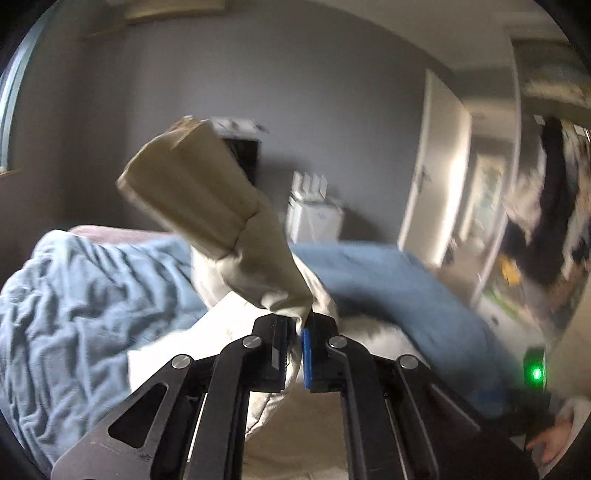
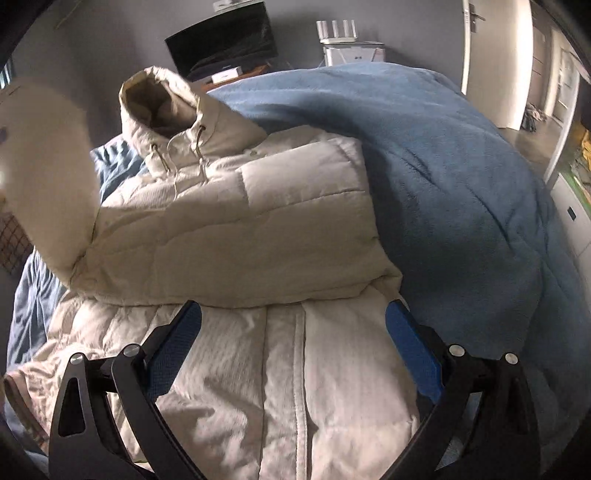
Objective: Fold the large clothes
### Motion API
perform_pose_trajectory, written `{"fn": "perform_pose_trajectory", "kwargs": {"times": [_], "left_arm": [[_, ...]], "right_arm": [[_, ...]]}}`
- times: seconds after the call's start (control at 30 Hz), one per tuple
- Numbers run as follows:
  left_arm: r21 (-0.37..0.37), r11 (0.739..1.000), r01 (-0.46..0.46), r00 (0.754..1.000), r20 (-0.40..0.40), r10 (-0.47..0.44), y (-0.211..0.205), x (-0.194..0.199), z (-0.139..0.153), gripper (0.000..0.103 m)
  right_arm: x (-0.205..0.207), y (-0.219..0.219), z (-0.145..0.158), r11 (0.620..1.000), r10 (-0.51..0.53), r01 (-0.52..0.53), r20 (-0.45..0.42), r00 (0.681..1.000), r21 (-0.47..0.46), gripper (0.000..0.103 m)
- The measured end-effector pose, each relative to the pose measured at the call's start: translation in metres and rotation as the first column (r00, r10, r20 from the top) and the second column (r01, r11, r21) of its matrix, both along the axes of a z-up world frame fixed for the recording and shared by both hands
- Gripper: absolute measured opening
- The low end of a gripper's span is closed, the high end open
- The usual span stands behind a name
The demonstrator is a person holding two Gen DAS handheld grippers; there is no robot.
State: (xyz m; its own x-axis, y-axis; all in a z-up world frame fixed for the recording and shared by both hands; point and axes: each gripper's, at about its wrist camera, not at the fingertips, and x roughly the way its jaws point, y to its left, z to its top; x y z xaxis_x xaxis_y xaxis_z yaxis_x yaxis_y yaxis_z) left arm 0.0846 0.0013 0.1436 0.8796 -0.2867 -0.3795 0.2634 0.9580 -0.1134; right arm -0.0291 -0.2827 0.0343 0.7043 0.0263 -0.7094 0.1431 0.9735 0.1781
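A cream hooded puffer jacket (image 2: pixel 229 229) lies front-up on a bed, with one sleeve folded across its chest. My left gripper (image 1: pixel 299 332) is shut on the other sleeve (image 1: pixel 207 199) and holds it up in the air; its cuff sticks upward, blurred. In the right wrist view that raised sleeve (image 2: pixel 48 166) is a pale blur at the left. My right gripper (image 2: pixel 293 332) hangs open over the jacket's lower front by the zip placket (image 2: pixel 284 369), with nothing between its blue pads (image 2: pixel 413 354). The hood (image 2: pixel 159 99) lies at the far end.
A blue blanket (image 2: pixel 461 184) covers the bed under and right of the jacket. Beyond the bed stand a dark monitor (image 2: pixel 225 44) and a white router (image 2: pixel 343 33). An open door (image 2: pixel 495 59) and cluttered shelves (image 1: pixel 546 206) are on the right. A hand (image 1: pixel 554 439) shows at the lower right.
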Motion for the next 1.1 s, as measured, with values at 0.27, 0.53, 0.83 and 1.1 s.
{"fn": "perform_pose_trajectory", "kwargs": {"times": [0.27,0.53,0.83,1.1], "left_arm": [[0.139,0.982,0.128,0.966,-0.241,-0.092,-0.056,0.025,-0.106,0.005],[0.081,0.997,-0.007,0.940,-0.340,0.035,-0.003,0.040,-0.128,0.005],[0.136,0.991,0.002,0.884,-0.464,0.062,0.027,0.028,-0.139,0.063],[0.169,0.984,-0.059,0.884,-0.448,0.130,0.082,-0.017,-0.121,0.065]], "right_arm": [[0.010,0.009,-0.009,1.000,0.026,-0.026,-0.017,0.999,0.012,0.096],[0.015,0.017,-0.016,0.998,0.054,-0.054,-0.030,0.998,-0.020,0.096],[0.017,0.032,-0.021,0.991,0.089,-0.090,-0.016,0.996,-0.095,0.096],[0.018,0.081,0.008,0.971,0.198,-0.193,0.026,0.980,-0.138,0.096]]}}
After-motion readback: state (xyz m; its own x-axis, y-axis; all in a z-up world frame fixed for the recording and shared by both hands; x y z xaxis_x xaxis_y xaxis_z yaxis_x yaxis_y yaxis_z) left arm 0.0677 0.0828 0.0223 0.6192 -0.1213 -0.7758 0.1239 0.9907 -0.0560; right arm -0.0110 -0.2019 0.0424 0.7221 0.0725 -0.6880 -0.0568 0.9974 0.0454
